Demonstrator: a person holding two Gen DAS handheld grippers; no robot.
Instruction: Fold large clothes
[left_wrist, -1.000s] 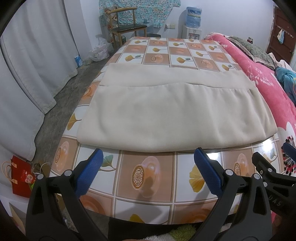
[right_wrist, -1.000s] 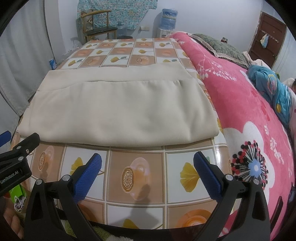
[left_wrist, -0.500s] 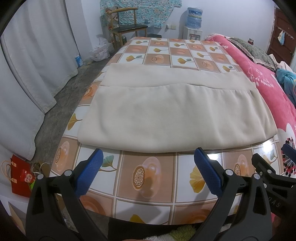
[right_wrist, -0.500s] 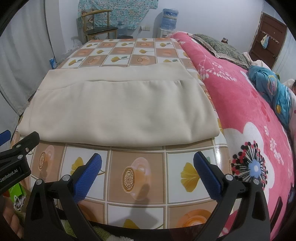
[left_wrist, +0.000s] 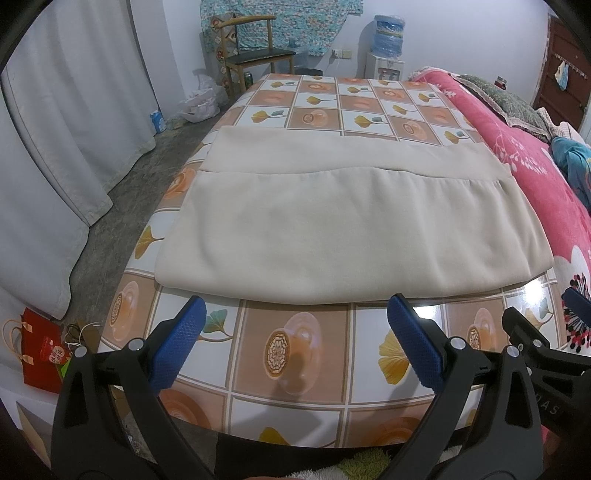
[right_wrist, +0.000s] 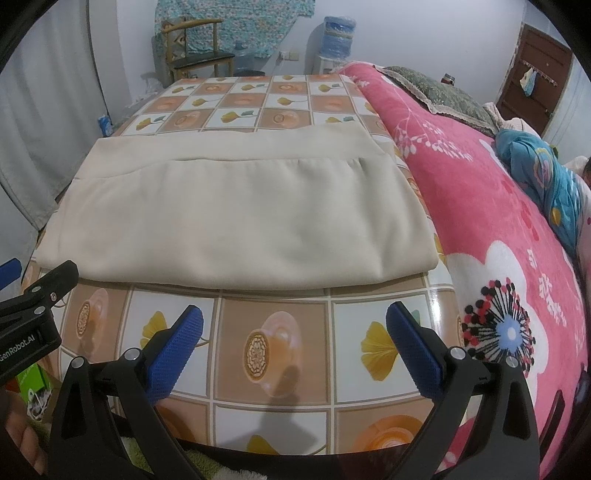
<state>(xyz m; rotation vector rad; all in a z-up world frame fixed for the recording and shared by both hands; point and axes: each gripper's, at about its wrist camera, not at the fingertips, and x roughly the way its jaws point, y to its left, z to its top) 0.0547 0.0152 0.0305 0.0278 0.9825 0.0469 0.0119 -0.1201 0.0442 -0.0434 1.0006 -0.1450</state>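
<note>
1. A large beige cloth (left_wrist: 314, 225) lies flat across the middle of a table (left_wrist: 303, 354) covered in a glossy oilcloth printed with orange teacups and yellow ginkgo leaves. The cloth looks folded over once already: an upper layer covers most of it, and a strip of the lower layer shows beyond a straight hem on the far side. By my judgement at least one more fold remains, since the piece spans nearly the full table width.
2. A pink flowered blanket (right_wrist: 498, 229) covers a bed touching the table's right side, with a blue garment (right_wrist: 546, 173) lying on it.
3. Grey curtains (left_wrist: 55, 147) hang at the left over a bare concrete floor.
4. At the far wall stand a wooden chair (left_wrist: 255, 55) and a water dispenser (left_wrist: 386, 48).
5. The left gripper (left_wrist: 293, 332) hovers over bare oilcloth just short of the cloth's near edge, fingers spread wide and holding nothing.
6. The right gripper (right_wrist: 293, 332) hovers likewise beside it, fingers apart and empty.
</note>
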